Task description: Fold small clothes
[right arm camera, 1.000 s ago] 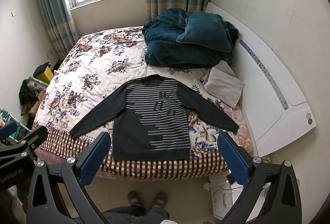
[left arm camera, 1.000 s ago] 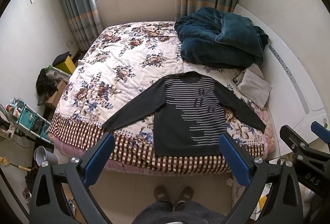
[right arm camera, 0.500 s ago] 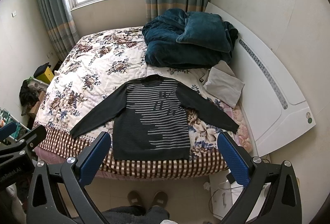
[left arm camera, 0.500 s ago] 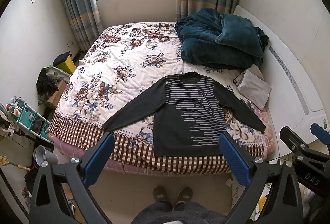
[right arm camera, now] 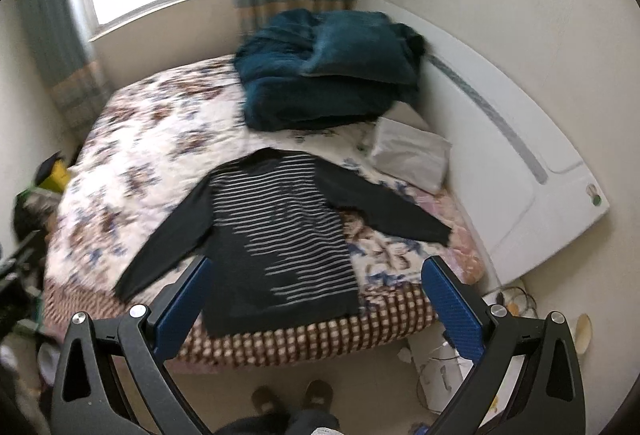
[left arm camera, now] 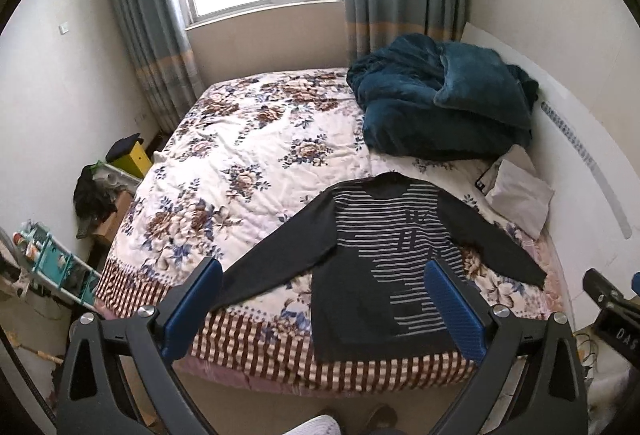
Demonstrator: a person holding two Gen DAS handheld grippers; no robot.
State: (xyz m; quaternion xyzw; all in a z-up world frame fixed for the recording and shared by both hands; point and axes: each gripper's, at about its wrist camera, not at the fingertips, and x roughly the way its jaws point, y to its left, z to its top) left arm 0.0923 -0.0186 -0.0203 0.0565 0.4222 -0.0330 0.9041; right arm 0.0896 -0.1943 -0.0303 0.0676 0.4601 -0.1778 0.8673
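While the striped sweater (left arm camera: 384,263) is lying flat (sleeves out) near the bed's (left arm camera: 248,171) edge, both the left gripper (left arm camera: 324,309) and the right gripper (right arm camera: 316,309) are hovering spread, empty.

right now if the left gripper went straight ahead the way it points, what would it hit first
Most likely the striped sweater spread on the bed; nothing shows between the open left gripper and it, though depth is unclear.
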